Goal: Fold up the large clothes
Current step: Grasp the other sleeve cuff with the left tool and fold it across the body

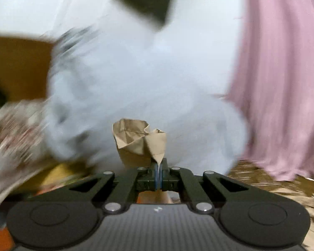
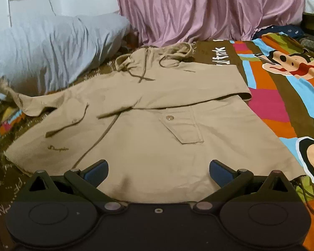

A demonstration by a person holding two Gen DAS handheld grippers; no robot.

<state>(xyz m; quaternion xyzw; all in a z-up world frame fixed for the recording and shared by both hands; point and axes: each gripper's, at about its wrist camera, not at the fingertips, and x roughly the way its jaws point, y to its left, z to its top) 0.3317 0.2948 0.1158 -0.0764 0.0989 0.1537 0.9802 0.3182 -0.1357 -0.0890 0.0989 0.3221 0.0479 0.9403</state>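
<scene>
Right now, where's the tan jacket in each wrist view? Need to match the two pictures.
Left wrist: only a crumpled bit of the tan jacket, low centre, pinched in the shut left gripper; the rest is out of frame.
Right wrist: the tan jacket lies spread across the middle on the patterned bedspread, beyond the open right gripper.
Shared landmark: the pink curtain; right edge in left wrist, top centre in right wrist.

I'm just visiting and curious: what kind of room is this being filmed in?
Most likely a bedroom at home. A tan hooded jacket lies spread on a cartoon-print bedspread, with a pale blue pillow and a pink curtain behind it.
</scene>
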